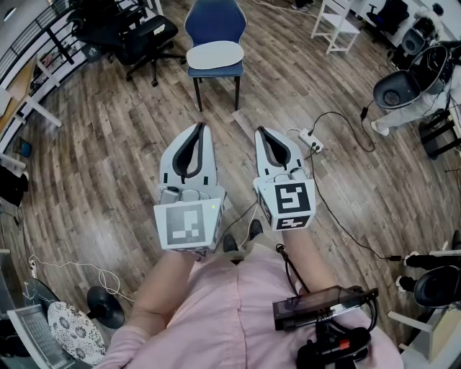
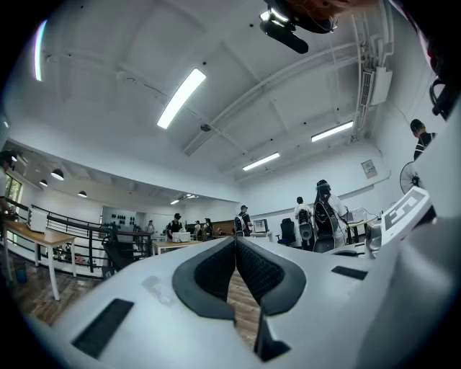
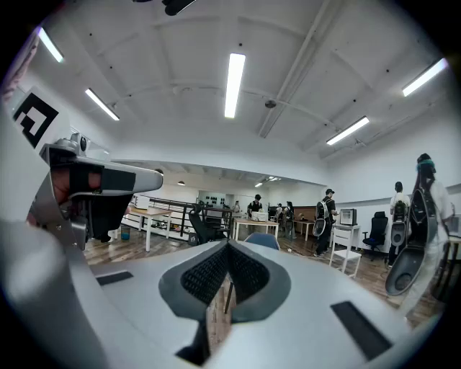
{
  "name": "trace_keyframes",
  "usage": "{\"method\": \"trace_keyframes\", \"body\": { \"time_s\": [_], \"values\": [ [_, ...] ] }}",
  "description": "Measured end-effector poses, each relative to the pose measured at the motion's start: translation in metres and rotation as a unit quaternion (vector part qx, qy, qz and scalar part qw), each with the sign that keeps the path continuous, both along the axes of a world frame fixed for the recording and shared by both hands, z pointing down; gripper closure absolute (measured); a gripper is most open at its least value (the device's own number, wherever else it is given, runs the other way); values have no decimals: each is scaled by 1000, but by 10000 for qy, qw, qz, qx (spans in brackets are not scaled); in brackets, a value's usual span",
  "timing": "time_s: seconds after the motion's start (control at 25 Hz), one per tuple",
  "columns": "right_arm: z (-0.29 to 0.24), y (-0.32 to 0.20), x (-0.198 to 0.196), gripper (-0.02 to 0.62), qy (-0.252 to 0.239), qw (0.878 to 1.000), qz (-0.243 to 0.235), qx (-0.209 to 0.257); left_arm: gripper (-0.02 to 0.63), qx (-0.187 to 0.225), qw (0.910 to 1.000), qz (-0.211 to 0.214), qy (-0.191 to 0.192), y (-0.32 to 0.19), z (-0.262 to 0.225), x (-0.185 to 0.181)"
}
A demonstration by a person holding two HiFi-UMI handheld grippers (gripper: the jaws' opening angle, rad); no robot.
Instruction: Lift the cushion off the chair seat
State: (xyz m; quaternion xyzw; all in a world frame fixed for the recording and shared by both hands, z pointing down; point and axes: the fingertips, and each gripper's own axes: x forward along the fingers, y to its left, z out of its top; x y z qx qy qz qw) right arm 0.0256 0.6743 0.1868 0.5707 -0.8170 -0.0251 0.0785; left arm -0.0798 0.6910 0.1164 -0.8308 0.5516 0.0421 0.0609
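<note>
So the pale oval cushion (image 1: pixel 215 54) is sitting flat on the seat of the blue moulded chair (image 1: pixel 215 20) at the far end of the head view. It covers most of the seat, with just a strip of blue showing along the front edge.

Both tools are well short of it, held side by side over the brown wood-plank floor (image 1: pixel 108 144). The left hand-held gripper (image 1: pixel 201 127) has its jaws pressed together with nothing between them, and the right hand-held gripper (image 1: pixel 259 131) is the same: tips meeting, empty. Each one's own view shows the black pads touching at the tip, with only floor visible through the gap lower down.

There's a stretch of bare planks between the gripper tips and the chair's front legs. A black wheeled office chair (image 1: pixel 144 34) stands to the left of the blue chair, apart from it. A white power strip (image 1: pixel 311 140) lies on the floor just right of the right hand-held gripper, with a thin black cable (image 1: pixel 338 119) looping away from it. A white slatted stool (image 1: pixel 336 23) stands off to the right of the chair, well apart.
</note>
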Motion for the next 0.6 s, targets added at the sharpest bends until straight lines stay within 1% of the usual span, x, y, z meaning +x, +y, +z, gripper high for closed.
{"method": "trace_keyframes", "body": {
  "time_s": [0.08,0.2,0.36,0.52,0.6],
  "values": [
    [0,-2,-2,595,-10,10000,15,10,592,40,9999,1,-103,-2,3,-4],
    [3,-2,-5,595,-19,10000,44,9,592,-19,9999,-14,-159,-2,10,-10],
    [9,-3,-12,595,-8,10000,25,-53,592,-78,9999,-24,-125,-5,15,-16],
    [8,-12,-10,595,-13,10000,86,-37,592,-111,9999,38,-10,-11,12,-12],
    [7,-19,-10,595,-13,9999,120,-33,592,-148,9999,8,-55,-18,15,-14]
  ]
}}
